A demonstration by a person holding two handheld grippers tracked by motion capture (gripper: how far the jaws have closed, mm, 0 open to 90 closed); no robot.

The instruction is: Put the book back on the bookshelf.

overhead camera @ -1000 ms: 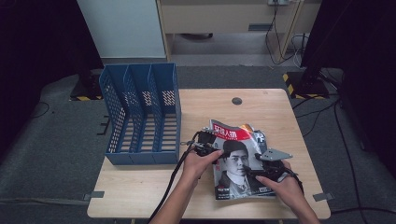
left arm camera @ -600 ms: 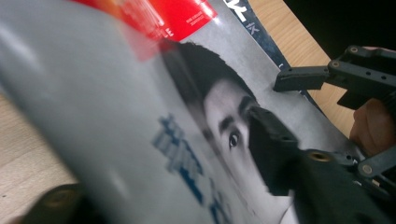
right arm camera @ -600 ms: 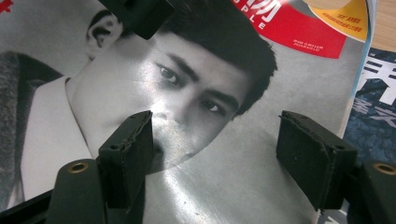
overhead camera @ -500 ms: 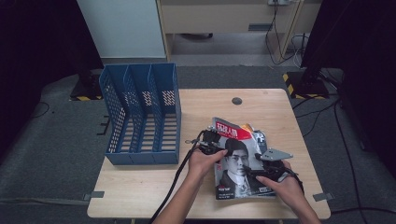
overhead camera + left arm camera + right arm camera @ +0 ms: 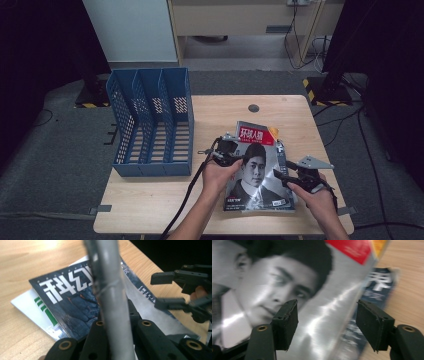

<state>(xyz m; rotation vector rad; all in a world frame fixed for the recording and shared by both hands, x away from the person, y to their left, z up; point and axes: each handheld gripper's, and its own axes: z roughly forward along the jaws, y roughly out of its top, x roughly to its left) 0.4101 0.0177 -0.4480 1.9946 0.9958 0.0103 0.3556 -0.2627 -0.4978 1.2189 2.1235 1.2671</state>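
left gripper [image 5: 231, 150]: clamped on the left edge of the portrait magazine [image 5: 260, 172], lifting that edge off the stack
right gripper [image 5: 292, 176]: jaws wide, nothing between them, at the magazine's right edge
portrait magazine: tilted, near the tabletop's front-right corner, red title band toward the far edge
dark magazine [image 5: 72, 302]: flat underneath, on a white-green one [image 5: 32, 307]
file rack [image 5: 150, 122]: blue, three slots, at the table's [image 5: 150, 205] left edge, apart from the stack

Overhead facing forward-down, claw cameras close, sharing magazine [image 5: 257, 170]
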